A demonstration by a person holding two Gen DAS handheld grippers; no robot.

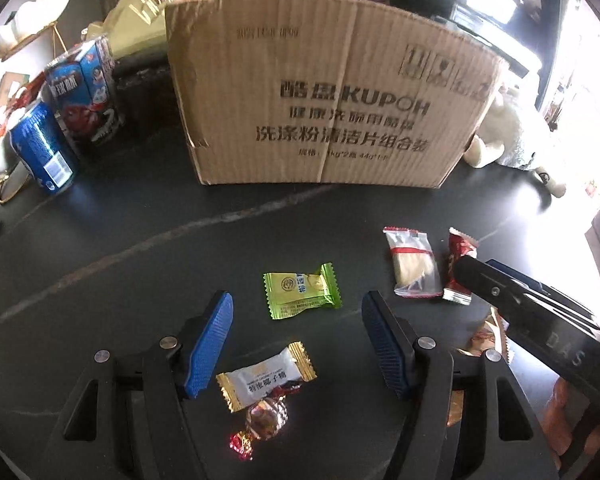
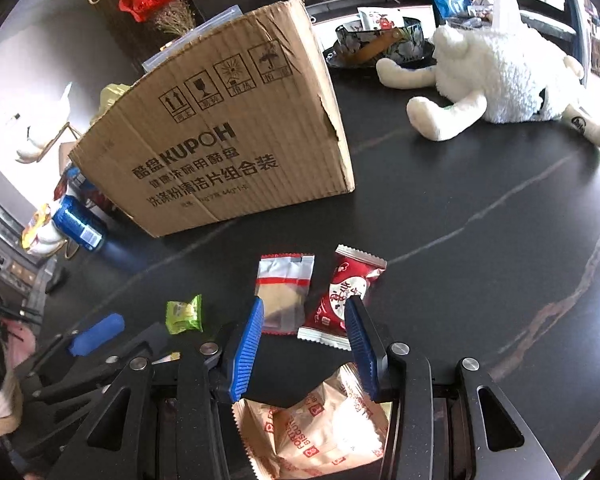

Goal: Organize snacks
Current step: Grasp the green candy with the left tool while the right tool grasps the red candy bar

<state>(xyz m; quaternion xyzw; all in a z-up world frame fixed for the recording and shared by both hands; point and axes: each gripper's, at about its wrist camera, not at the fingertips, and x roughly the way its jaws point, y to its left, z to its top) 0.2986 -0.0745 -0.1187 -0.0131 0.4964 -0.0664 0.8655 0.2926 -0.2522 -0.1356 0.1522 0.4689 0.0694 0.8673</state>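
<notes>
Ahead of both pairs of jaws, well beyond the fingertips, stands the big brown corrugated cardboard box (image 1: 324, 92) with black print on a dark, veined tabletop (image 1: 100, 264). Nearer in, the left gripper (image 1: 298, 326) has its blue-padded jaws released and empty – a green crimped candy wrapper (image 1: 302, 291) lies just past the tips, between their lines, and a white-and-gold wrapped sweet (image 1: 266, 374) lies on the table between the fingers, touching neither pad. Below that sits a small gold-and-red foil twist candy (image 1: 263, 424). The right gripper (image 2: 304, 318) is likewise parted, gripping nothing – a peach-coloured biscuit packet (image 2: 312, 432) lies under and between its jaws, a clear cracker sachet (image 2: 284, 292) and a red-and-white snack packet (image 2: 342, 296) just past the tips.
</notes>
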